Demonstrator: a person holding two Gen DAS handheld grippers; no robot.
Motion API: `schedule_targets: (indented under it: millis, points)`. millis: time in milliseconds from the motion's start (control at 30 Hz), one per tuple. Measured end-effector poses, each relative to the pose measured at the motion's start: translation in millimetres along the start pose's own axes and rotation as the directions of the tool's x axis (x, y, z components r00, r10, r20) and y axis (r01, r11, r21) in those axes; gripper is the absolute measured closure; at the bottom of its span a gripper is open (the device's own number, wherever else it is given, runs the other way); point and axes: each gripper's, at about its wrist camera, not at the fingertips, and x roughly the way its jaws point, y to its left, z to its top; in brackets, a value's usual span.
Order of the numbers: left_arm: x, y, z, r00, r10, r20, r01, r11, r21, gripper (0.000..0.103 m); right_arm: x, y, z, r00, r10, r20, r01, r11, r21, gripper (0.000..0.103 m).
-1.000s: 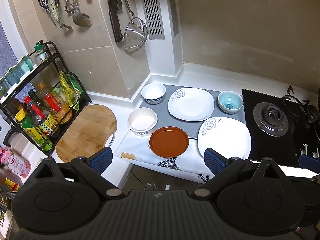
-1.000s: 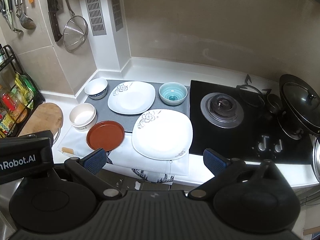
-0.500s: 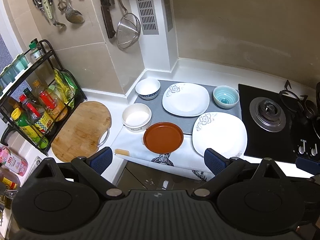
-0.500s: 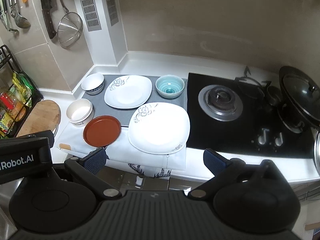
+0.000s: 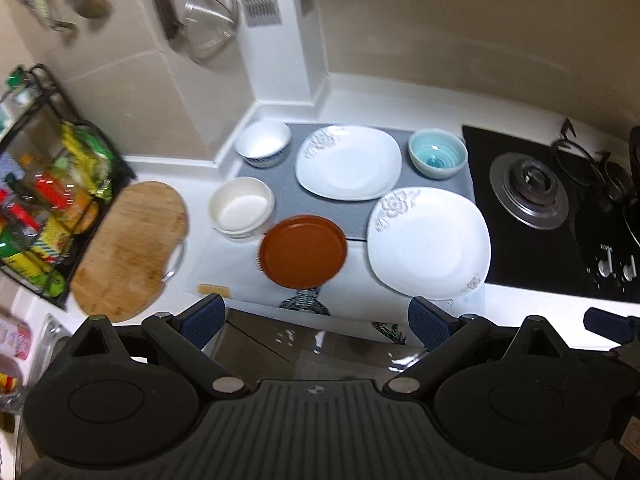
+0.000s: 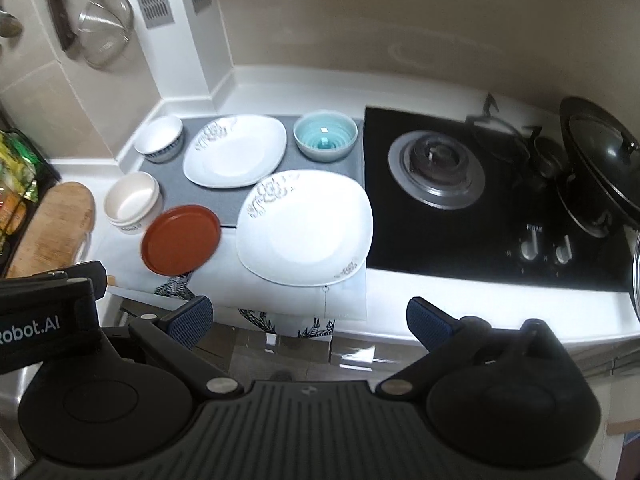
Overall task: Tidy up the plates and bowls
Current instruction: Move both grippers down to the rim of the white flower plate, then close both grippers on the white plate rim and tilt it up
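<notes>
On the counter lie a large white square plate [image 5: 430,240] [image 6: 304,228], a smaller white plate [image 5: 348,162] [image 6: 236,150] behind it, a brown round plate [image 5: 303,251] [image 6: 181,240], a cream bowl [image 5: 242,208] [image 6: 132,202], a white bowl with blue pattern [image 5: 263,144] [image 6: 159,138] and a teal bowl [image 5: 437,154] [image 6: 325,136]. My left gripper [image 5: 316,320] is open and empty, held off the counter's front edge. My right gripper [image 6: 310,320] is open and empty, in front of the large plate.
A grey mat [image 5: 288,196] and a white cloth [image 6: 348,292] lie under the dishes. A wooden cutting board [image 5: 132,248] and a bottle rack [image 5: 36,204] stand at the left. A black gas hob [image 6: 492,196] and a lidded pan [image 6: 600,160] are at the right. Utensils hang on the wall.
Both grippers have moved closer to the counter, so the dishes look larger and lower in view. Nothing on the counter has moved. Both grippers stay open.
</notes>
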Motion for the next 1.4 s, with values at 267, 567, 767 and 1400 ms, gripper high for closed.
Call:
schedule_targets:
  millis: [267,567,767,1400]
  points:
    - [93,22,30,0.983,-0.151,-0.108,0.149,0.988,-0.034,0.005,73,-7,18,1.0,0.002,-0.009,-0.001,0.996,0.091,0.0]
    - [217,81,49,0.87,-0.483,-0.094,0.464,0.869,-0.169,0.005,130,-39,34,0.991,0.034,0.132,-0.039,0.999,0.037,0.0]
    - [284,77,69,0.795,-0.562,-0.228,0.549,0.827,-0.123,0.016,151,-66,31,0.991,0.078,0.113,-0.092,0.988,0.126,0.001]
    - [374,0,94,0.685,-0.661,-0.307,0.658,0.742,-0.128,0.068,228,-125,15,0.982,0.116,0.146,-0.159,0.931,0.328,0.06]
